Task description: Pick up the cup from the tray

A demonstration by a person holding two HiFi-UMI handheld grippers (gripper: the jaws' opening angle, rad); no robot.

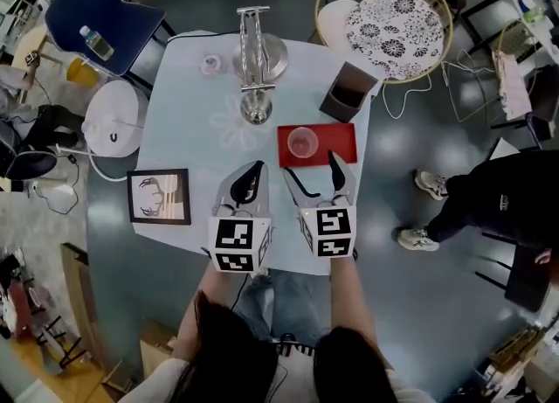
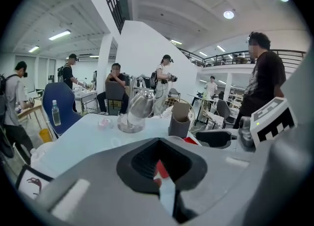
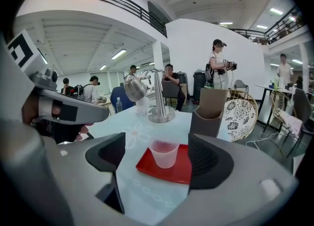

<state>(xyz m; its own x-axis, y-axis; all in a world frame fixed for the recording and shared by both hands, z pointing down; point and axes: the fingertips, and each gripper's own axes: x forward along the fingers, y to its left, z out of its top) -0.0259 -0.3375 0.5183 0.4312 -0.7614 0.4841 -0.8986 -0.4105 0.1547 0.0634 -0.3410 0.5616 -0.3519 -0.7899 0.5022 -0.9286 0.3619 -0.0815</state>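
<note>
A clear plastic cup [image 1: 302,142] [image 3: 164,153] stands upright at the left end of a red tray [image 1: 336,143] [image 3: 182,171] on the pale table [image 1: 188,135]. My right gripper [image 1: 311,168] [image 3: 157,152] is open just short of the tray's near edge. The cup is ahead of its jaws, in line with the gap, and nothing is between them. My left gripper [image 1: 258,168] [image 2: 160,171] hovers to the left of the tray with its jaws shut and empty; a sliver of the tray shows through their slit.
A metal stand [image 1: 253,60] with a round base and a small pink lid [image 1: 210,64] sit at the table's far side. A brown box [image 1: 348,91] stands behind the tray and a framed picture [image 1: 159,196] at the near left. A person [image 1: 489,200] stands to the right.
</note>
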